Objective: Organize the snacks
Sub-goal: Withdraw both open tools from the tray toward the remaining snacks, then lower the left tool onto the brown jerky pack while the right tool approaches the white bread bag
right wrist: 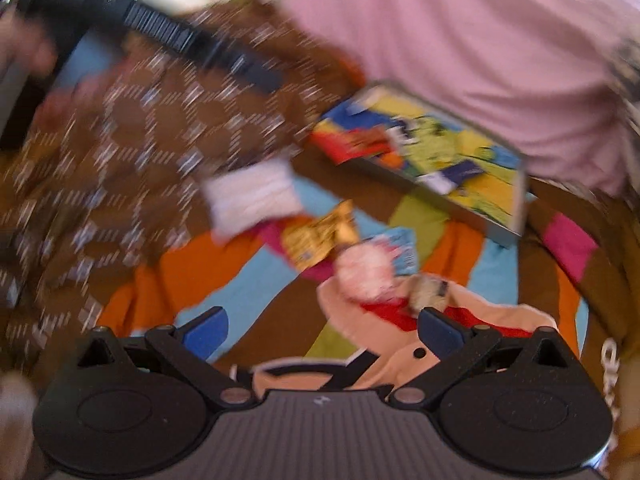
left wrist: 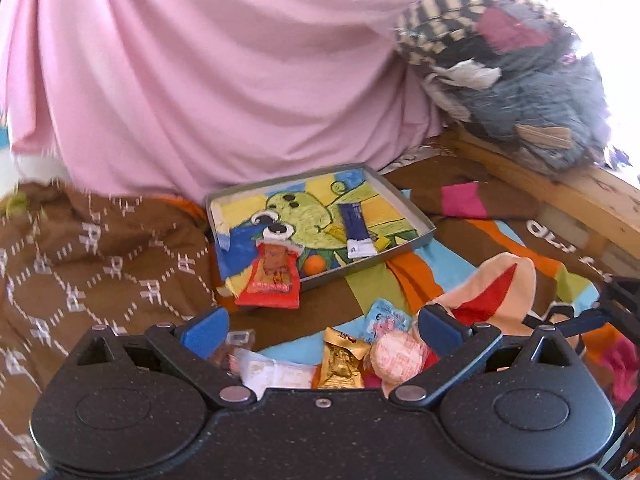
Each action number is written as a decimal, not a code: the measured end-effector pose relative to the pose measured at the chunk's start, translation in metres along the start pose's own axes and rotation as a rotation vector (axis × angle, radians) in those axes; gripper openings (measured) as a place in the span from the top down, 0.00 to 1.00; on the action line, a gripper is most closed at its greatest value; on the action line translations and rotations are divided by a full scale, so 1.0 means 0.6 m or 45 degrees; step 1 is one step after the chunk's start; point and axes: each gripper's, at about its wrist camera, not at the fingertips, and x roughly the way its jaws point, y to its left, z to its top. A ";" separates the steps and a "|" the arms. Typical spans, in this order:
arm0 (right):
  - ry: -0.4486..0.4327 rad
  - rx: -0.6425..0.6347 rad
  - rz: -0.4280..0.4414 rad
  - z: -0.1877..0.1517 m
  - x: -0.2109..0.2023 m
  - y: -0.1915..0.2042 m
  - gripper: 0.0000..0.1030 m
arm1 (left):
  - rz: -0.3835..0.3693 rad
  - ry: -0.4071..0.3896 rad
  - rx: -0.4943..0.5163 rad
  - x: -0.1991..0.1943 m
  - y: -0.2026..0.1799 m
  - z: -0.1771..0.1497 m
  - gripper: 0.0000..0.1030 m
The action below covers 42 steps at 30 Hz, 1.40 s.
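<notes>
Both tools, the left tool (left wrist: 322, 330) and the right tool (right wrist: 322, 330), have their fingers spread apart, gripping nothing. Ahead of the left tool lies a shallow grey cartoon-lined tray (left wrist: 416, 216) with a red snack packet (left wrist: 272, 280) overhanging its near rim; a gold foil-wrapped snack (left wrist: 342, 362) sits between the fingers.

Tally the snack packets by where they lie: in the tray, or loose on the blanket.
In or on the tray: 2, the red packet overlapping its front edge and the blue bar.
Loose on the blanket: 4, white packet, gold packet, pink round packet, light-blue packet.
Total: 6
</notes>
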 end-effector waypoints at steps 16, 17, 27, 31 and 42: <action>0.063 0.388 0.047 0.032 0.125 -0.065 0.00 | -0.012 0.228 -0.021 0.111 0.059 -0.096 0.03; 0.049 0.416 0.037 0.028 0.138 -0.068 0.00 | -0.006 0.206 -0.034 0.118 0.062 -0.103 0.03; -0.114 0.519 0.006 -0.007 0.253 -0.072 0.00 | 0.131 0.166 -0.134 0.212 0.099 -0.166 0.03; -0.192 0.378 0.034 -0.002 0.271 -0.050 0.00 | 0.176 0.134 -0.070 0.227 0.097 -0.172 0.04; -0.160 0.347 0.323 0.053 0.317 0.021 0.00 | 0.165 0.152 -0.138 0.235 0.157 -0.163 0.05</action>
